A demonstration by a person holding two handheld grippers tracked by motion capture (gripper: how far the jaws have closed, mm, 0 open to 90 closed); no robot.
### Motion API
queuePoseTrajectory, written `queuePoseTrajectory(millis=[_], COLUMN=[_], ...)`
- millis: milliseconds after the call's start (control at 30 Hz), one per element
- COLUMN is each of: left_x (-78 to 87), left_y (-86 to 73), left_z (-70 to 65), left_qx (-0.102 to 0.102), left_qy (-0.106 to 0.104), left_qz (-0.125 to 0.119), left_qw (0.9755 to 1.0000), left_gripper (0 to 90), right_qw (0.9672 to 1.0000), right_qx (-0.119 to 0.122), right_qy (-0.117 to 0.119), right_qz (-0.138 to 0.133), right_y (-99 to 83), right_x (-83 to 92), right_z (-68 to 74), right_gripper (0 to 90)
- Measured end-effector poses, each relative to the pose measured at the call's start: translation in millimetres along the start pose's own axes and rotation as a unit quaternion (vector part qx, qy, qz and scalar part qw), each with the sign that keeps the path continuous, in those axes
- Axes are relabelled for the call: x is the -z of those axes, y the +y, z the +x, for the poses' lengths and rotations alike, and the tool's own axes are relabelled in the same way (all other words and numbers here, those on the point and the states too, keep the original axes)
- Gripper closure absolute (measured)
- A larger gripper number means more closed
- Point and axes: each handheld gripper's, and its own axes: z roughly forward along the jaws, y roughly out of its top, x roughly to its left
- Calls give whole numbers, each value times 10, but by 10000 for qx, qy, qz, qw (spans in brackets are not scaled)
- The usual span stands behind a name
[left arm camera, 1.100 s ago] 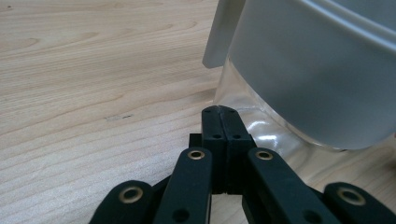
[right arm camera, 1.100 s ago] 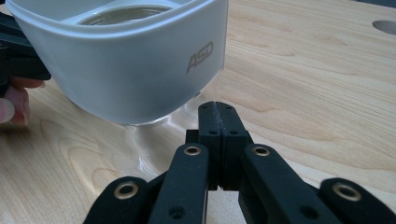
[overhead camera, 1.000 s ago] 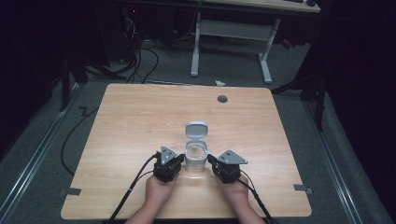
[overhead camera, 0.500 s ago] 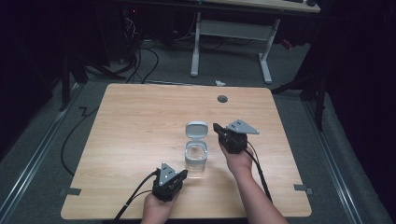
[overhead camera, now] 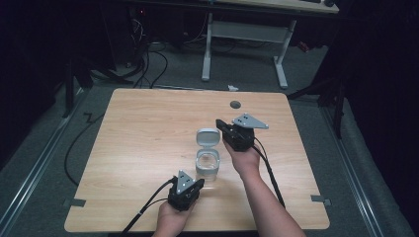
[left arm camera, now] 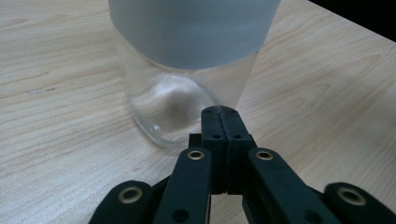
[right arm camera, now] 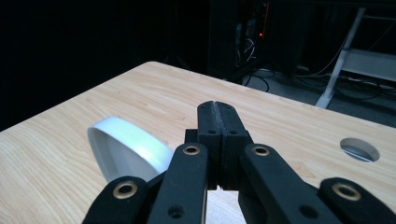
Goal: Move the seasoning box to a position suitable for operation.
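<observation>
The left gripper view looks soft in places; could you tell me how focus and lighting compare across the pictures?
Left gripper view: jar close and blurred, table grain sharp. Right gripper view: lid bright, background dark. High view: table evenly lit, floor dim.

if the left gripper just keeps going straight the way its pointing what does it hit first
Most likely the clear jar: the left gripper, jaws shut, points at the jar's lower wall just ahead. Whether the tips already touch the glass is unclear.

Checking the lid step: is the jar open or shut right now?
Open. The jar stands upright with its mouth uncovered, and its flip lid is swung back behind it. It looks empty in the left gripper view.
</observation>
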Motion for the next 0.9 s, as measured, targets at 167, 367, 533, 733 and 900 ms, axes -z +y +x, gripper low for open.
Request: queuePoseTrajectory(millis=[167, 367, 533, 733, 900], left_x=[-23, -35, -39, -42, -48], left_y=[-6, -3, 6, 0, -11], left_z=[-9, -6, -4, -3, -11], left_qx=[-6, -21, -3, -4, 6], left_qy=[-14, 6, 8, 10, 0], left_qz=[12, 19, -7, 7, 20], left_qw=[10000, 10000, 10000, 10000, 10000], left_gripper=[900, 900, 900, 900, 900], right_qw=[10000, 9999, 9999, 9997, 9995], right_qx=[11, 75, 79, 101, 144], right_qy=[45, 70, 74, 144, 212], right_qz=[30, 82, 119, 169, 160], right_y=[-6, -32, -112, -262, -416], right_x=[-3, 29, 59, 142, 268], right_z=[26, 55, 84, 142, 225], right_gripper=[900, 900, 900, 900, 899])
